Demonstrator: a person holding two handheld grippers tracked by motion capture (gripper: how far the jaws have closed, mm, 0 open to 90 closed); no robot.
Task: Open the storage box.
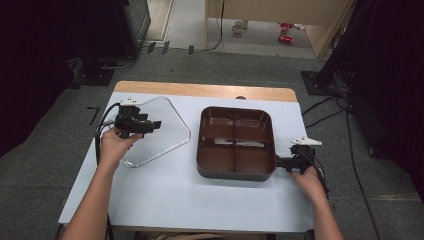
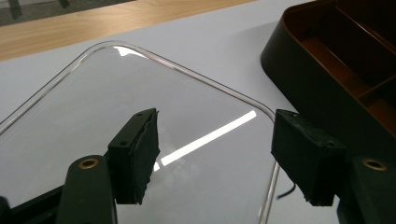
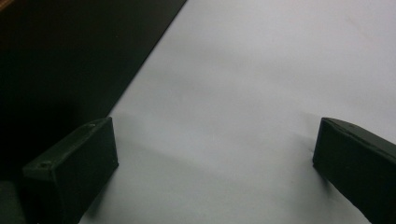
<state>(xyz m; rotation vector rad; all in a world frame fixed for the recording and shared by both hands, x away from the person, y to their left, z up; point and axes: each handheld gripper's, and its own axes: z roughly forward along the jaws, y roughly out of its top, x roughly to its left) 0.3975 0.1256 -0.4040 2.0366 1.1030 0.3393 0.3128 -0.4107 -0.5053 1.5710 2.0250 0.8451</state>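
A brown tray [image 1: 201, 150] with four compartments stands in the middle of the white table; its dark outer wall [image 2: 322, 98] shows at the right of the left gripper view and its side [image 3: 70, 56] at the left of the right gripper view. A clear lid [image 1: 175, 125] lies flat to the tray's left, and its rounded rim [image 2: 196, 77] runs between my jaws. My left gripper [image 1: 152, 125] hovers open over the lid [image 2: 215, 154]. My right gripper [image 1: 280, 162] stands open right beside the tray's front right corner [image 3: 215, 163], nothing between its jaws.
The white table [image 1: 190, 200] has a wooden strip [image 1: 200, 90] along its far edge. Cables [image 1: 330, 107] and dark stands sit on the grey floor beyond and to the right. A cable [image 1: 102, 125] trails from my left gripper.
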